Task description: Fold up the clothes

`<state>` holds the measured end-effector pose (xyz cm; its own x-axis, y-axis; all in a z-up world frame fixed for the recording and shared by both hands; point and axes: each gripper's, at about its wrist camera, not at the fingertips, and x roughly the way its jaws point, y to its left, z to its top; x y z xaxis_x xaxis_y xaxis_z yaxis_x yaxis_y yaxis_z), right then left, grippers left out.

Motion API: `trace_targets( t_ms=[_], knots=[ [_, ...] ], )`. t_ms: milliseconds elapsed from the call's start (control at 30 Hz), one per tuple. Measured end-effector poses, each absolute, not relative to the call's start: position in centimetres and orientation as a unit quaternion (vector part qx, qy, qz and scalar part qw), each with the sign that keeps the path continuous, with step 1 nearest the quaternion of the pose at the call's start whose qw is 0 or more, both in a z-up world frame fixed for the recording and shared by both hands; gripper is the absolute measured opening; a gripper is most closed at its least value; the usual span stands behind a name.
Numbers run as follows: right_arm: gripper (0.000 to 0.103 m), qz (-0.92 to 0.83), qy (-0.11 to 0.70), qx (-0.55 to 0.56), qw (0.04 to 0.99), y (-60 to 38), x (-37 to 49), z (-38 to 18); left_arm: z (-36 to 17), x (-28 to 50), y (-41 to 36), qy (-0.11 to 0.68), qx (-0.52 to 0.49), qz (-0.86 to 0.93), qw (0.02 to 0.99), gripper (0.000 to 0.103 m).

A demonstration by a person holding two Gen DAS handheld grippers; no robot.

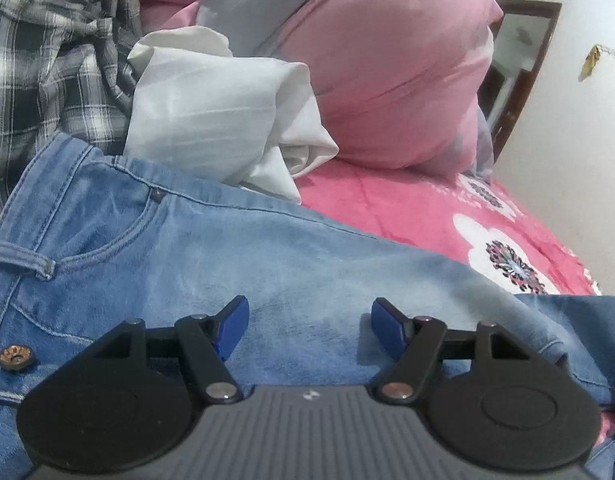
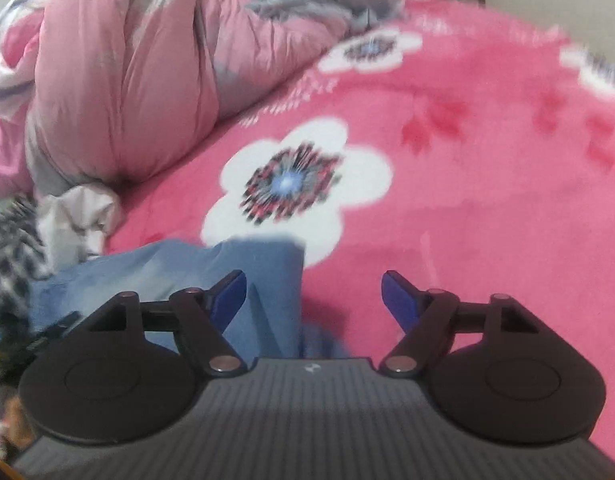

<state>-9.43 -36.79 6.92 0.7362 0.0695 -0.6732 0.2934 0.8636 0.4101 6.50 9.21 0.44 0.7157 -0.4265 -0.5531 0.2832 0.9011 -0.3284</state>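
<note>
Light blue jeans [image 1: 235,248] lie spread on the pink flowered bedspread [image 1: 407,208], waistband and copper button [image 1: 15,357] at the left. My left gripper [image 1: 309,330] is open and empty just above the jeans' upper leg. In the right wrist view, a leg end of the jeans [image 2: 227,264] lies on the bedspread [image 2: 467,200]. My right gripper [image 2: 313,300] is open and empty, its left finger over the leg's edge, its right finger over bare bedspread.
A white garment [image 1: 211,120] and a grey plaid shirt [image 1: 47,64] lie crumpled beyond the jeans' waist. A bulky pink and grey duvet [image 1: 387,64] is heaped behind them, also in the right wrist view [image 2: 119,80]. A wall and dark door frame [image 1: 523,72] stand at right.
</note>
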Motion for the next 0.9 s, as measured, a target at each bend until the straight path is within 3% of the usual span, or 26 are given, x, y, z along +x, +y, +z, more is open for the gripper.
trace_targets(
  t_ms=[33, 100, 133, 167, 233, 400, 600, 800, 867, 900],
  knots=[
    [0.075, -0.048, 0.357, 0.268, 0.893, -36.7, -9.7, 6.4, 0.4, 6.5, 9.3, 0.324, -0.116, -0.194, 0.919, 0.069],
    [0.062, -0.030, 0.358, 0.262, 0.896, -35.5, -9.2, 5.7, 0.3, 6.4, 9.6, 0.324, -0.120, -0.195, 0.918, 0.069],
    [0.032, -0.032, 0.362, 0.243, 0.899, -34.6, -8.8, 5.7, 0.2, 6.3, 9.5, 0.324, -0.120, -0.194, 0.918, 0.069],
    [0.013, -0.038, 0.371, 0.221, 0.901, -33.6, -8.2, 5.7, 0.2, 6.3, 9.5, 0.323, -0.118, -0.194, 0.919, 0.069],
    [0.008, -0.034, 0.368, 0.199, 0.908, -32.0, -7.3, 6.5, 0.2, 6.2, 9.5, 0.323, -0.117, -0.194, 0.919, 0.069],
    [0.006, 0.030, 0.334, 0.146, 0.931, -26.8, -5.2, 9.5, 0.1, 6.4, 9.6, 0.326, -0.122, -0.193, 0.917, 0.069],
    [0.007, 0.104, 0.344, 0.098, 0.928, -18.7, -1.6, 7.7, 0.0, 6.4, 9.6, 0.326, -0.123, -0.193, 0.917, 0.069],
    [0.030, 0.125, 0.382, 0.024, 0.916, -12.8, -1.6, 2.9, -0.1, 6.4, 9.5, 0.326, -0.123, -0.194, 0.917, 0.070],
    [0.049, 0.128, 0.369, 0.009, 0.921, -12.8, -2.8, 3.9, -0.1, 6.4, 9.5, 0.326, -0.123, -0.194, 0.917, 0.070],
    [0.051, 0.127, 0.359, 0.012, 0.925, -13.3, -3.7, 4.7, -0.1, 6.4, 9.5, 0.326, -0.123, -0.194, 0.917, 0.070]
  ],
)
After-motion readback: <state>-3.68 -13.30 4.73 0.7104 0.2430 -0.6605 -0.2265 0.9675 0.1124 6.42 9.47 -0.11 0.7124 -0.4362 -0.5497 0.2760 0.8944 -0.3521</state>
